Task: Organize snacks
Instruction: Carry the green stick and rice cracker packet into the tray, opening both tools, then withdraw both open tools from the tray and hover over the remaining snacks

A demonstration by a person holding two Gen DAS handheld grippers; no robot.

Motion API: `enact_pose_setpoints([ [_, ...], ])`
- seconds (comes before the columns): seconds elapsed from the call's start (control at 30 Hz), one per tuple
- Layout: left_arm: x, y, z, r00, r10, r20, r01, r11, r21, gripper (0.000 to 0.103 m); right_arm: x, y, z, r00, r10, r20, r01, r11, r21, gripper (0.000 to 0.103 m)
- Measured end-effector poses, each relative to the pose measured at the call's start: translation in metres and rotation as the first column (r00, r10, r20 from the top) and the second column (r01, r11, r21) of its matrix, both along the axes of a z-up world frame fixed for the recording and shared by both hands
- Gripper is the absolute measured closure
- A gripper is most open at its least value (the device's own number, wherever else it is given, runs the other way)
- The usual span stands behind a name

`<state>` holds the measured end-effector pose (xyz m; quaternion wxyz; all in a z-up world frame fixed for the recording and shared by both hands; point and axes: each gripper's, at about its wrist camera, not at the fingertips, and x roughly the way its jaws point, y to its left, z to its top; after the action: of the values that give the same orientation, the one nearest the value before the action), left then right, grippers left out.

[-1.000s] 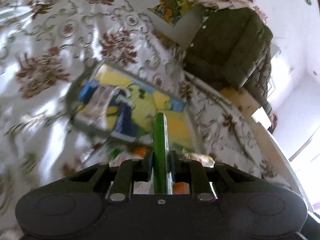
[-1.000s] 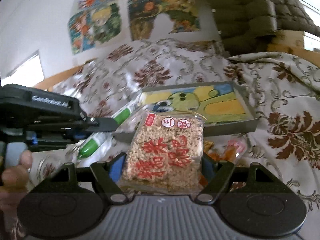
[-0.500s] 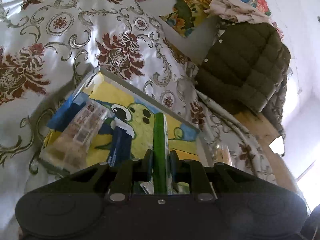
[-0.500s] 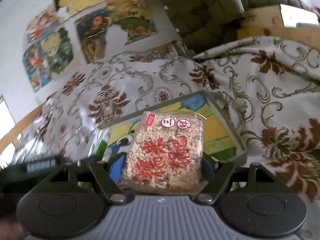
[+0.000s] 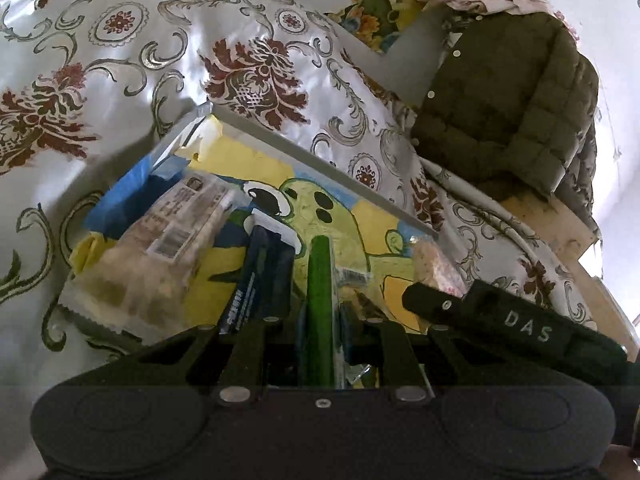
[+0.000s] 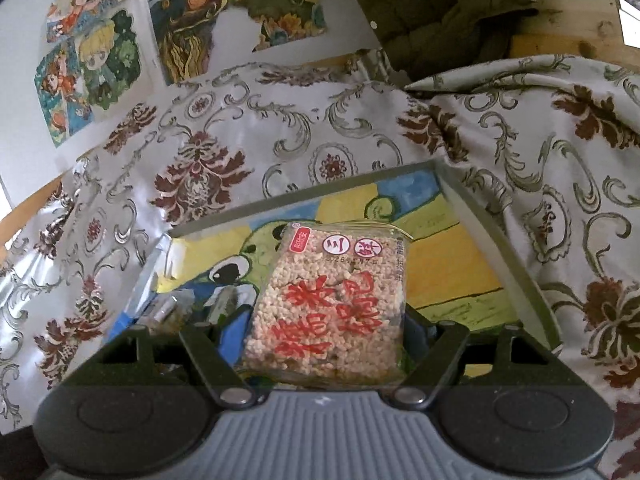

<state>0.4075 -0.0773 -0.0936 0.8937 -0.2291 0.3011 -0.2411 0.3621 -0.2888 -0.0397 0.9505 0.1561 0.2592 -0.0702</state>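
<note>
My left gripper is shut on a thin green snack packet, held edge-up over the tray with the green cartoon picture. In the tray lie a clear packet of pale snacks and a dark blue packet. My right gripper is shut on a puffed-rice cake packet with red characters, held just above the tray. The right gripper's finger shows at the right in the left wrist view, with the rice cake.
The tray lies on a floral silver and maroon cloth. A dark green padded jacket hangs at the back right. Cartoon posters cover the wall behind. A wooden edge lies to the right.
Both grippers have moved forward over the tray with their packets. The right gripper has come into the left wrist view at the right.
</note>
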Motion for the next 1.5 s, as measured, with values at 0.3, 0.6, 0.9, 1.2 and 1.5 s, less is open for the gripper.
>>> enact_pose_setpoints([
  [0.3, 0.005, -0.005, 0.003, 0.999, -0.001, -0.033, 0.002, 1.000, 0.030, 0.084, 0.001, -0.006, -0.011, 0.999, -0.020, -0.043, 0.020, 1.000, 0.014, 0.023],
  [0.6, 0.002, -0.002, 0.014, 0.999, 0.012, -0.038, -0.011, 1.000, 0.021, 0.067, -0.003, -0.010, -0.007, 0.999, -0.028, -0.041, 0.029, 0.999, 0.018, 0.026],
  [0.9, -0.019, 0.006, 0.057, 0.996, 0.053, 0.075, -0.058, 0.997, 0.058, 0.026, -0.021, -0.016, 0.021, 0.998, -0.061, 0.031, 0.060, 0.998, 0.013, 0.017],
  [1.2, -0.062, 0.016, 0.112, 0.972, 0.079, 0.223, -0.117, 0.980, 0.159, 0.002, -0.072, -0.020, 0.061, 0.989, -0.075, 0.125, 0.080, 0.996, -0.032, 0.005],
  [1.5, -0.127, 0.018, 0.137, 0.948, 0.119, 0.296, -0.202, 0.942, 0.267, 0.001, -0.135, -0.018, 0.089, 0.977, -0.050, 0.206, 0.069, 0.994, -0.085, 0.000],
])
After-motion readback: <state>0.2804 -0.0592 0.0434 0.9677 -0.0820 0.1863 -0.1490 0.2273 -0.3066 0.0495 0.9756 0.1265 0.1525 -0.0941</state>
